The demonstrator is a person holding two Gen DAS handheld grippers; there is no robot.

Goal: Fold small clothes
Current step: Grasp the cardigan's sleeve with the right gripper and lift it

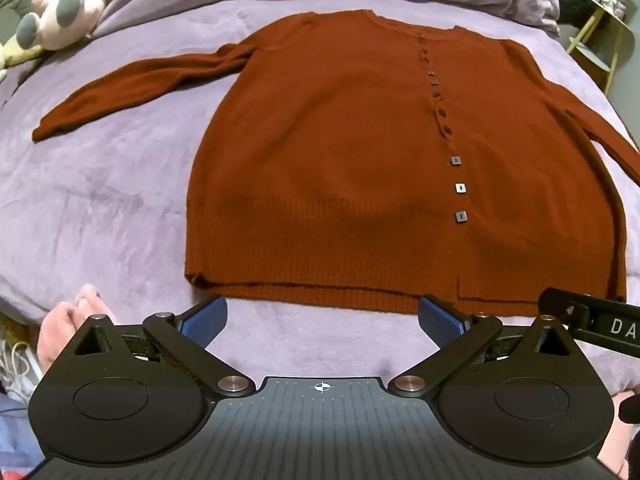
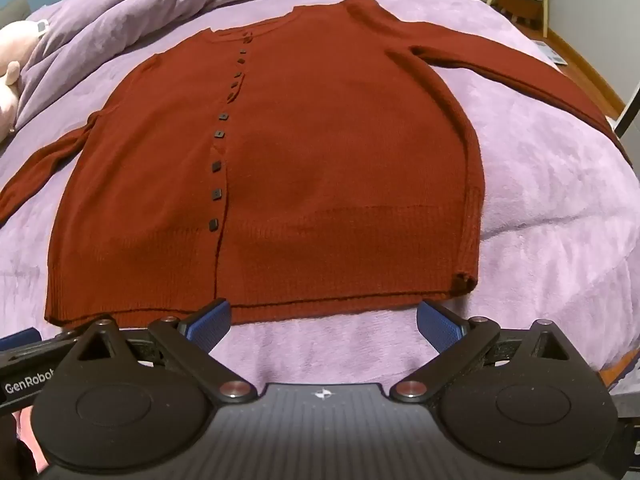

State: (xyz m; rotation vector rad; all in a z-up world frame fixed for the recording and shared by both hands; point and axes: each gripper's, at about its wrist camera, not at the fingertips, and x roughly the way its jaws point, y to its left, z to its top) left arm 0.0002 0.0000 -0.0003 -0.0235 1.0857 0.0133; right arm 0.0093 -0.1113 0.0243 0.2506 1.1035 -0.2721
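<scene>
Both pairs of jaws are standing spread wide with nothing between them: the left gripper [image 1: 322, 322] and the right gripper [image 2: 323, 322] are each hovering over bare purple bedding just short of the hem, their blue ribbed pads [image 1: 206, 318] clear of the fabric. Just beyond them, a rust-red knitted cardigan [image 1: 360, 160] is lying flat and buttoned, front up, on the plush purple blanket [image 1: 100, 208], its ribbed hem toward the near edge of the bed and its neckline toward the far edge. A row of small dark square buttons [image 1: 459, 188] is running up its middle. Both sleeves are stretching outward toward the bed's side edges. A pink plush toy [image 1: 68, 8] is sitting at the far left corner.
</scene>
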